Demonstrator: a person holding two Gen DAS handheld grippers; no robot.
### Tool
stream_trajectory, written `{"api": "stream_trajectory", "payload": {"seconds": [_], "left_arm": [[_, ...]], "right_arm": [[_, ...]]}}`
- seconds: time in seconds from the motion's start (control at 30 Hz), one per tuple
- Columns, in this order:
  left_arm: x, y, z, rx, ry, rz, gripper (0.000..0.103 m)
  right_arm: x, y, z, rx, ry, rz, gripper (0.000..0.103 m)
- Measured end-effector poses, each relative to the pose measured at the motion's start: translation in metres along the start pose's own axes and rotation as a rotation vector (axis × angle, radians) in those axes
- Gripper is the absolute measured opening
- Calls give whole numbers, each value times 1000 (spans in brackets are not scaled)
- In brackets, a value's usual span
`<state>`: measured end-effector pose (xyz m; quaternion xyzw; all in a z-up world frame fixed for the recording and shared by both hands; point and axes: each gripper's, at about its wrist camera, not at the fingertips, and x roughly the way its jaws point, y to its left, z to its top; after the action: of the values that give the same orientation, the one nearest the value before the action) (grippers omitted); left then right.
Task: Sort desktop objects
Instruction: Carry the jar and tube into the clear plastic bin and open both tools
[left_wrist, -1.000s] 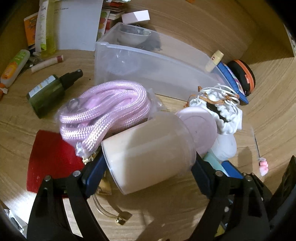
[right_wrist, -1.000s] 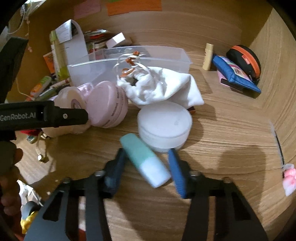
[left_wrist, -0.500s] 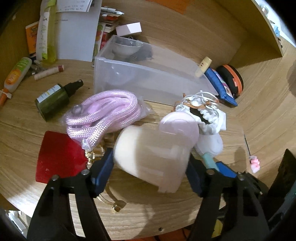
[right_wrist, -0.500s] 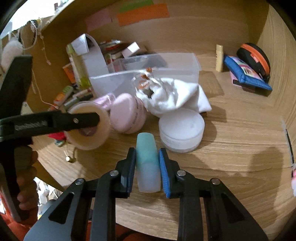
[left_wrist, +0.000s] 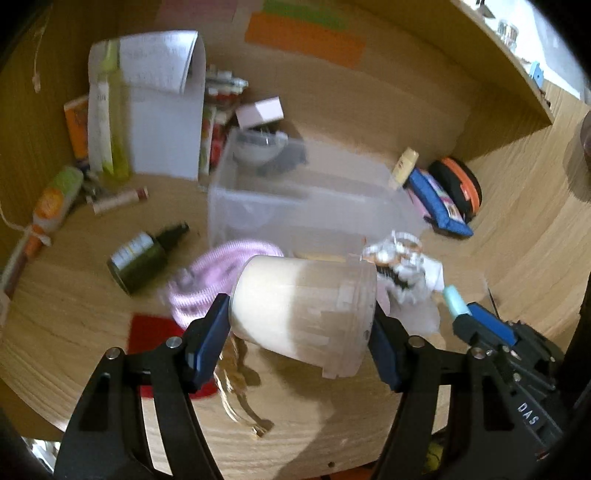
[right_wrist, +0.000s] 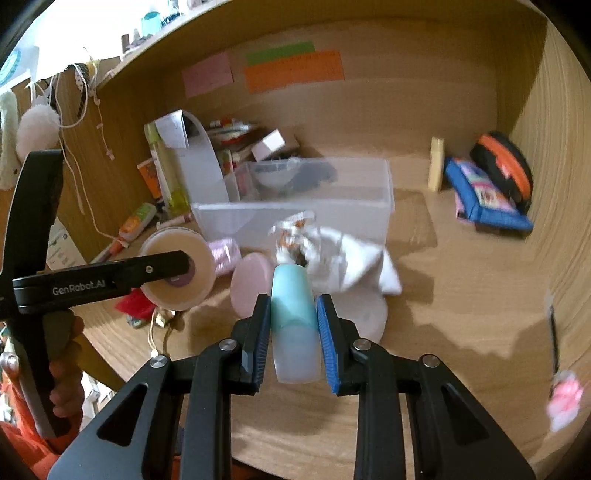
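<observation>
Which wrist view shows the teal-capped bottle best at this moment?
The right wrist view: the teal-capped bottle sits centred, pads of the right gripper pressing both sides. The left wrist view shows only its teal tip, blurred, near the right edge.

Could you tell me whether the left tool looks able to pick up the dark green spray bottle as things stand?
Probably not yet: the left tool is shut on the cream jar, so nothing can take the dark green spray bottle until that is set down.

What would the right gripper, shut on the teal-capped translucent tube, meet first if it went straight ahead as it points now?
Probably the crumpled white cloth bundle lying just beyond the teal-capped tube in the right gripper; the clear plastic storage bin stands behind it. Depth is uncertain.
</observation>
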<state>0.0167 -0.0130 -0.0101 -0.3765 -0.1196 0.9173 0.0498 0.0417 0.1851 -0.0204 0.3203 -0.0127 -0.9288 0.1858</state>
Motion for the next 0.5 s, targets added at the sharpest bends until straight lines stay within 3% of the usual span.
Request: {"api": "stream_trajectory", "payload": {"seconds": [0.3,0.5], "left_arm": [[-6,4,53,48,-64,15,69],[-1,7,86,69,-94,39,66]], "right_arm": [[-14,-7,57,-32,-120,-36,23],[1,-21,94,-15,-131,-39,23]]}}
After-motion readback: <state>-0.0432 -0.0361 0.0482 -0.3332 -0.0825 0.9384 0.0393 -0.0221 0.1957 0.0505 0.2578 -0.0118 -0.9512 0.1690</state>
